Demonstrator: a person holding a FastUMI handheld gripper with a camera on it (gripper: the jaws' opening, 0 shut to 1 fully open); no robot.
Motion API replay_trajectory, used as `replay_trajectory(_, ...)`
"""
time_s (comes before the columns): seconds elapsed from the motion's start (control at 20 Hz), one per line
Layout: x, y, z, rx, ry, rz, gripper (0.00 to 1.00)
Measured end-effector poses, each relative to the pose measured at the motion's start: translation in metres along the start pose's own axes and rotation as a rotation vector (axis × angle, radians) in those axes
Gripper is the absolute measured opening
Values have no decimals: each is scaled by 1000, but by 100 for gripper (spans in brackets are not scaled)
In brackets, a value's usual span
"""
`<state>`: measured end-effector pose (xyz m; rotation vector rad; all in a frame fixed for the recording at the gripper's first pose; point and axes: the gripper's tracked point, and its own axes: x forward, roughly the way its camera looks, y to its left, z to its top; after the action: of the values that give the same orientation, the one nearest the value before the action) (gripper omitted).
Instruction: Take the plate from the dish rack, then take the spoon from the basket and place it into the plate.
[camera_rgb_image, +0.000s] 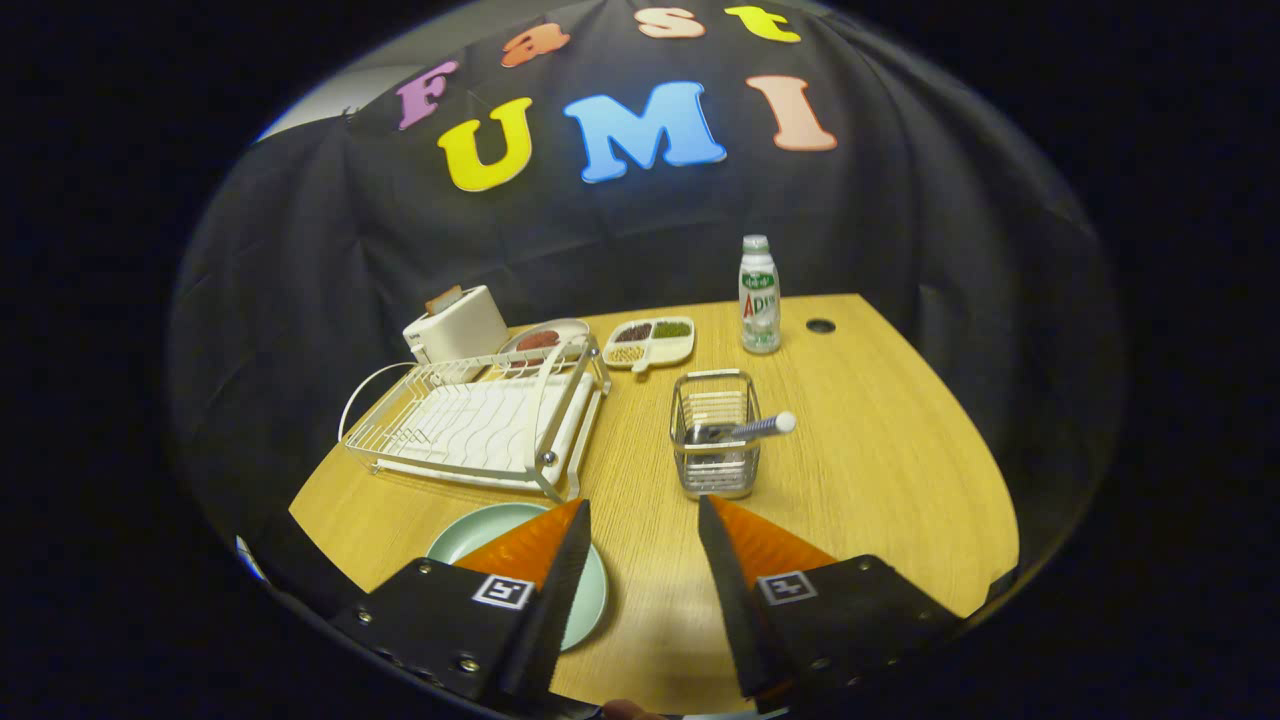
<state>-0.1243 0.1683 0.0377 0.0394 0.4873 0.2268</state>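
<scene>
Pale green plate (470, 535) lies flat on the wooden table (880, 470), partly under the left finger, just in front of the white wire dish rack (480, 425). Spoon (750, 429) leans in the wire basket (714, 447), its rounded handle end sticking out right, just ahead of the fingers. Gripper (644, 515) hovers above the table, fingers spread wide, holding nothing. Beyond: toaster (455, 323), divided snack dish (650, 342), bottle (759, 295).

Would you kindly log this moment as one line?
tool: open, empty | plate: on table, under left finger | spoon: in basket | next: spoon
</scene>
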Motion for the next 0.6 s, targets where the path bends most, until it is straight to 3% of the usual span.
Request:
replay_trajectory(0.05, -5, -4, 13, -26, -46, -10, 75)
replay_trajectory(0.2, -13, -16, 49, -46, -210, -26, 83)
replay_trajectory(0.6, 5, -62, 59, -79, -353, -97, 84)
